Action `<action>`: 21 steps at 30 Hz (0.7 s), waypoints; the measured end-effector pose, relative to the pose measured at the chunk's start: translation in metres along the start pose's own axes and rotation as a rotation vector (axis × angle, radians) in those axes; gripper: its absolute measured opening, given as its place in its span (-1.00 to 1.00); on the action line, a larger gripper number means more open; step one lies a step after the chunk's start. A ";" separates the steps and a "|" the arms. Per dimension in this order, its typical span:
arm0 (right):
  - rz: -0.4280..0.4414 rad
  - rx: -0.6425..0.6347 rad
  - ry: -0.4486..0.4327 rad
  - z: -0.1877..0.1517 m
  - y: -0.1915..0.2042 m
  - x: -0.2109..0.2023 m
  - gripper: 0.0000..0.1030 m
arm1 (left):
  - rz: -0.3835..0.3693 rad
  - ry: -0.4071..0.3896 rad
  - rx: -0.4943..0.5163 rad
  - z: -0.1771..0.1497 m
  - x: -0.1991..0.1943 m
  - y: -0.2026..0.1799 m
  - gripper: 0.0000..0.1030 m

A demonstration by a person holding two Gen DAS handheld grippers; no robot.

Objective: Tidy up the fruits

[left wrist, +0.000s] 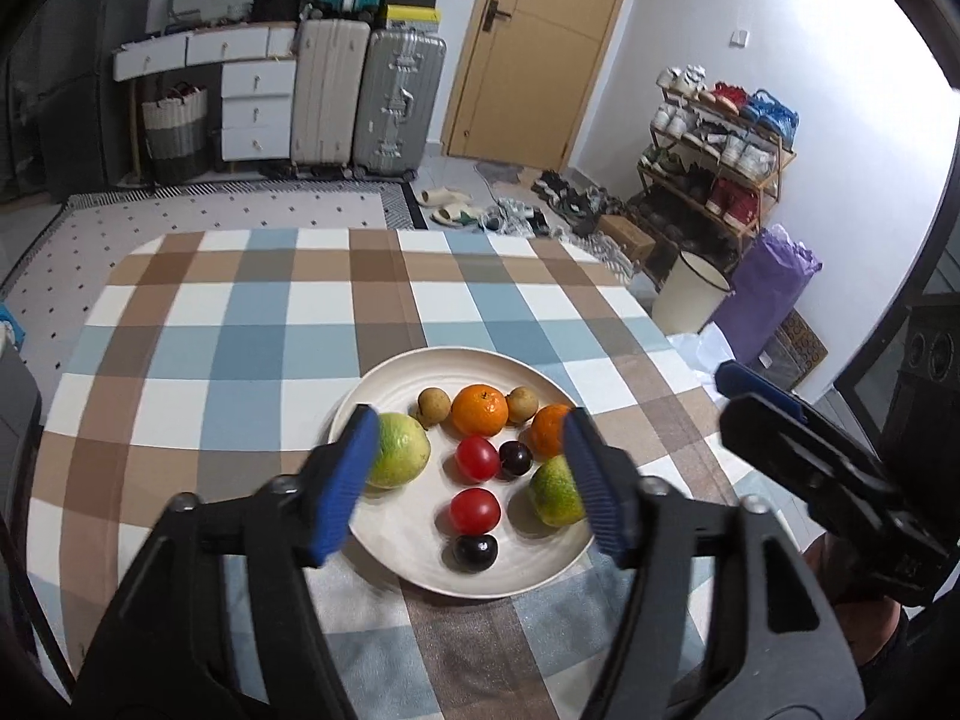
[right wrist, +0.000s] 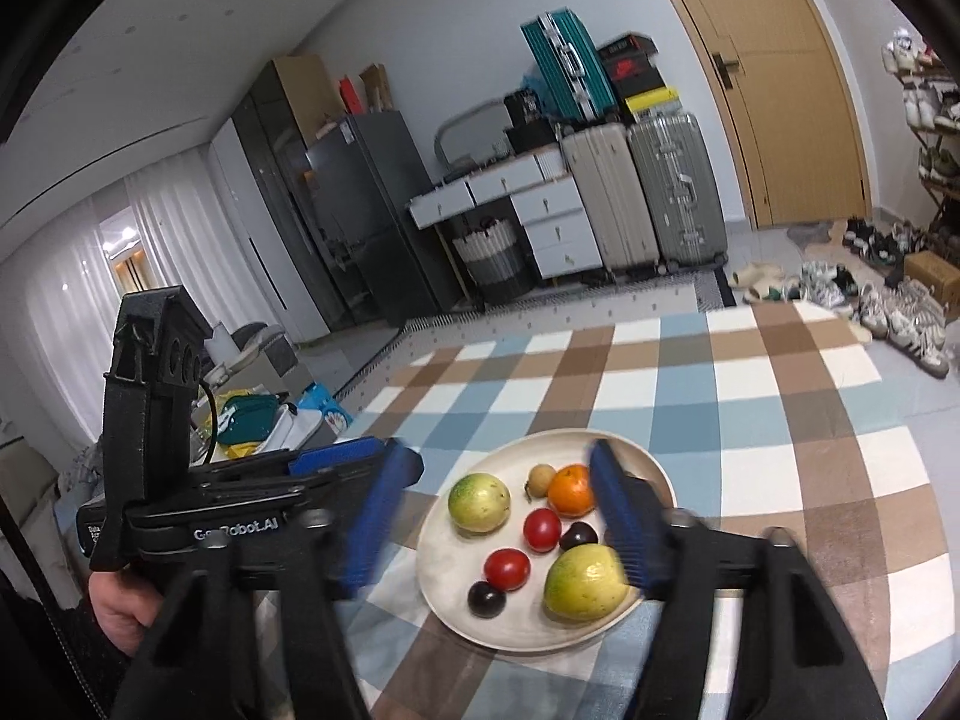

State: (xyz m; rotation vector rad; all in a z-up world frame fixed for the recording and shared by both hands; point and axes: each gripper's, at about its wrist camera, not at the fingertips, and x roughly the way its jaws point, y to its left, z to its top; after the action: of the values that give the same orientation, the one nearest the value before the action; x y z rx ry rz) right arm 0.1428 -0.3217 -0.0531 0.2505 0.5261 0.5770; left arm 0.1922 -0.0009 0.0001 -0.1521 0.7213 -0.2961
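A white plate (left wrist: 414,372) on the checked tablecloth holds several fruits: two green-yellow guavas (left wrist: 399,450) (left wrist: 555,489), two oranges (left wrist: 480,410), two red tomatoes (left wrist: 477,457), two dark plums (left wrist: 474,552) and two small brown fruits (left wrist: 433,407). My left gripper (left wrist: 471,483) is open and empty, hovering over the plate's near side. My right gripper (right wrist: 498,525) is open and empty above the plate (right wrist: 528,636), a guava (right wrist: 585,582) near its right finger. The right gripper also shows in the left wrist view (left wrist: 780,420).
The checked table (left wrist: 240,330) stretches beyond the plate. Suitcases (left wrist: 366,96), drawers, a door and a shoe rack (left wrist: 714,150) stand behind. A white bin (left wrist: 690,294) sits by the table's right edge. Bags lie left of the table (right wrist: 252,420).
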 end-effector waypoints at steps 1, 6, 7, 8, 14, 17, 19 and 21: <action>-0.003 -0.002 -0.019 -0.001 0.002 -0.005 0.56 | 0.005 -0.011 0.002 -0.001 -0.005 -0.001 0.39; -0.004 -0.025 -0.085 -0.007 0.010 -0.022 0.82 | 0.054 -0.064 0.011 -0.012 -0.026 -0.005 0.63; -0.008 -0.030 -0.095 -0.008 0.012 -0.025 0.87 | 0.069 -0.067 0.012 -0.014 -0.029 -0.005 0.66; -0.013 -0.037 -0.105 -0.010 0.013 -0.028 0.91 | 0.082 -0.071 0.010 -0.016 -0.032 -0.005 0.69; -0.048 -0.056 -0.168 -0.022 0.018 -0.043 0.99 | 0.118 -0.139 -0.007 -0.033 -0.052 -0.004 0.98; -0.076 -0.062 -0.174 -0.028 0.017 -0.046 0.99 | 0.151 -0.172 0.003 -0.044 -0.060 -0.006 0.98; -0.090 -0.065 -0.180 -0.032 0.017 -0.048 0.99 | 0.158 -0.179 0.003 -0.051 -0.062 -0.006 0.98; -0.103 -0.069 -0.189 -0.037 0.017 -0.050 0.99 | 0.169 -0.195 0.008 -0.057 -0.063 -0.007 0.98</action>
State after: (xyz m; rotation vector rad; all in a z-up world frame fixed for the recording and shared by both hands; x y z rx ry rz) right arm 0.0797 -0.3341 -0.0579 0.2080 0.3340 0.4649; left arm 0.1075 0.0106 -0.0016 -0.1100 0.5358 -0.1205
